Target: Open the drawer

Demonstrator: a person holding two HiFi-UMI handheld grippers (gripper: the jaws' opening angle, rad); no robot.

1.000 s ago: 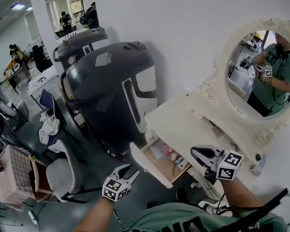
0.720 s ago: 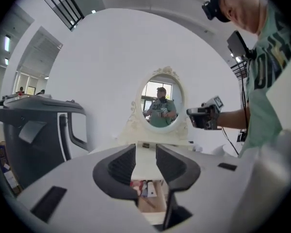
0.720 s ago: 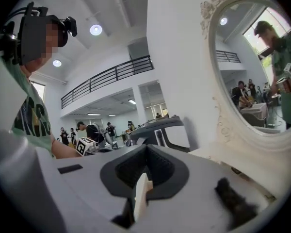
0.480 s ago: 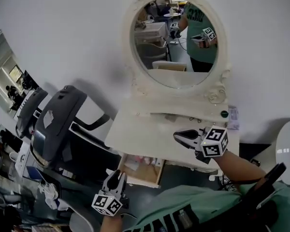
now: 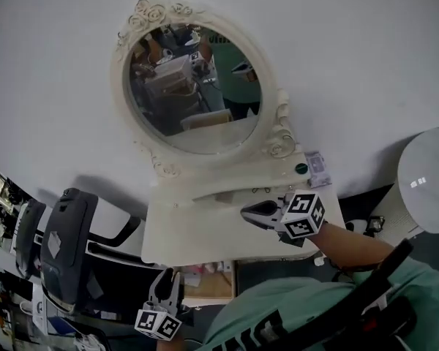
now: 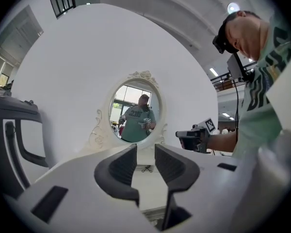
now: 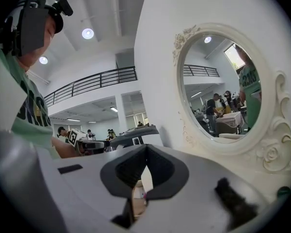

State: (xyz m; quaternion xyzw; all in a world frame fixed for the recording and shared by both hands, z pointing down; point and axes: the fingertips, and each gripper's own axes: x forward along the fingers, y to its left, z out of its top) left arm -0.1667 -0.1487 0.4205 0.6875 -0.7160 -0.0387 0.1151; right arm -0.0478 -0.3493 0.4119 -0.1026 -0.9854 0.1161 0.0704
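The drawer [image 5: 212, 287] is sitting partly out under the tabletop [image 5: 197, 229], so the left gripper [image 5: 166, 276], its empty jaws just narrowed yet apart, should be pulling straight outward, while the right gripper [image 5: 245, 212] is hanging closed and empty.

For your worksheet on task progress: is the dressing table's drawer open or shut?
Open: the drawer juts out past the tabletop edge, its inside showing in the head view.

Count: one mirror [image 5: 194, 86]; one worktop [image 5: 197, 232] below the mirror; one drawer [image 5: 211, 288]; two tongs: left tongs [image 5: 164, 273], right tongs [image 5: 247, 212].
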